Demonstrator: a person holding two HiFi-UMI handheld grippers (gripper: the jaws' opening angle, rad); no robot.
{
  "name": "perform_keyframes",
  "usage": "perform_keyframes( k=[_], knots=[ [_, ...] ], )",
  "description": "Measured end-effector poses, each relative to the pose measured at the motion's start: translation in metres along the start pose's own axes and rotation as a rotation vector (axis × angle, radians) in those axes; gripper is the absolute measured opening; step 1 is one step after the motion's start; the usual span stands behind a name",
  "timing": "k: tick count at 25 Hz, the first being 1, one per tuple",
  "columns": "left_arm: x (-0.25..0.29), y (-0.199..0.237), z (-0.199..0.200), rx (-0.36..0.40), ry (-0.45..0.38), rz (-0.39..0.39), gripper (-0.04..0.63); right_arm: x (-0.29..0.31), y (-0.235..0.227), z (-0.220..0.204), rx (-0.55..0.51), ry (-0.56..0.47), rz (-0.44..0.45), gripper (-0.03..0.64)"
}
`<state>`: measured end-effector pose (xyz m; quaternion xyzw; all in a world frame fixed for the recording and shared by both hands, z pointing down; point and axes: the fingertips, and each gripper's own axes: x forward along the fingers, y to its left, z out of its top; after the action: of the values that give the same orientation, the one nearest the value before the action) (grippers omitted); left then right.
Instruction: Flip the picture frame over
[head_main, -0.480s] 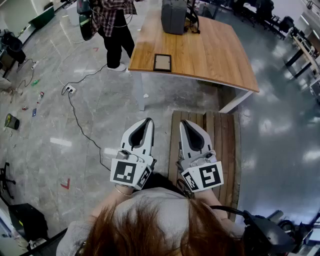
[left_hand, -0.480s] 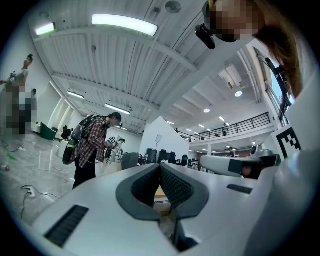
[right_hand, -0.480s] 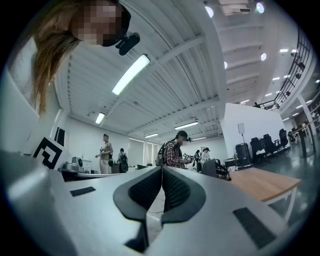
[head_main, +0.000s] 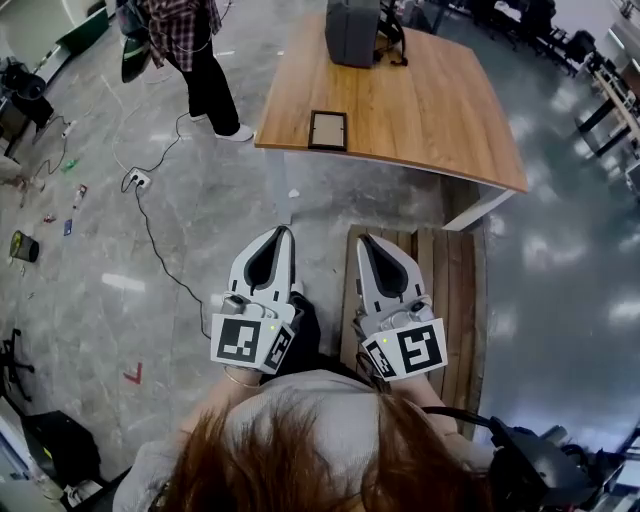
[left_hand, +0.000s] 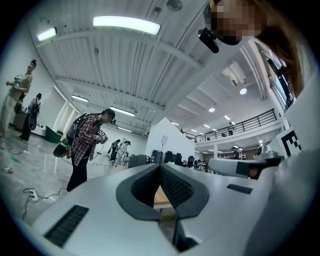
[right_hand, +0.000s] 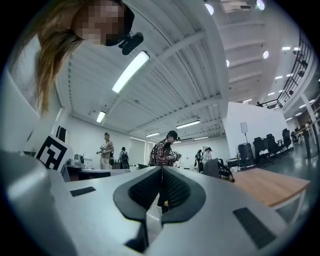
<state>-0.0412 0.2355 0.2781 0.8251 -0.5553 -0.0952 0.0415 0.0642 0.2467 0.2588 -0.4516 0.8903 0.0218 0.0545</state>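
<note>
A small dark picture frame (head_main: 327, 130) lies flat near the front edge of a wooden table (head_main: 420, 100) in the head view, far ahead of both grippers. My left gripper (head_main: 281, 232) and right gripper (head_main: 364, 241) are held side by side close to my body, pointing toward the table. Both are shut, their ribbed pads pressed together with nothing between them. In the left gripper view the left gripper (left_hand: 160, 166) shows closed pads, with a strip of the table (left_hand: 161, 198) behind them. The right gripper (right_hand: 161, 169) looks the same in its own view, and the table (right_hand: 270, 186) shows at the right.
A grey bag (head_main: 352, 30) stands at the table's far end. A person in a plaid shirt (head_main: 185, 40) stands on the floor left of the table. A wooden bench (head_main: 440, 290) lies under the right gripper. A cable and socket strip (head_main: 137, 180) trail over the floor at left.
The left gripper has shifted slightly left and nearer to me. The person in plaid has stepped left. The view has tipped a little, so the table sits slightly lower.
</note>
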Motion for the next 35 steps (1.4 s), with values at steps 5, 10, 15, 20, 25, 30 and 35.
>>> perform_keyframes(
  k=[5, 10, 15, 20, 25, 30, 35],
  knots=[
    [0.071, 0.049, -0.002, -0.005, -0.016, 0.002, 0.006, 0.068, -0.046, -0.011, -0.001, -0.010, -0.042, 0.017],
    [0.155, 0.101, 0.002, 0.001, -0.013, -0.026, 0.006, 0.155, -0.084, -0.021, 0.002, 0.004, -0.067, 0.017],
    [0.222, 0.129, 0.002, 0.005, 0.016, -0.088, 0.006, 0.225, -0.113, -0.024, 0.003, 0.012, -0.099, 0.017],
    [0.263, 0.136, -0.005, 0.006, 0.044, -0.133, 0.006, 0.263, -0.134, -0.025, -0.004, 0.019, -0.119, 0.017],
    [0.278, 0.142, -0.006, -0.007, 0.038, -0.110, 0.006, 0.279, -0.148, -0.032, -0.006, 0.047, -0.109, 0.017],
    [0.279, 0.153, -0.012, -0.017, 0.053, -0.062, 0.006, 0.286, -0.162, -0.054, 0.077, 0.092, -0.112, 0.017],
    [0.280, 0.161, -0.031, -0.018, 0.098, -0.029, 0.006, 0.299, -0.175, -0.104, 0.273, 0.143, -0.151, 0.017]
  ],
)
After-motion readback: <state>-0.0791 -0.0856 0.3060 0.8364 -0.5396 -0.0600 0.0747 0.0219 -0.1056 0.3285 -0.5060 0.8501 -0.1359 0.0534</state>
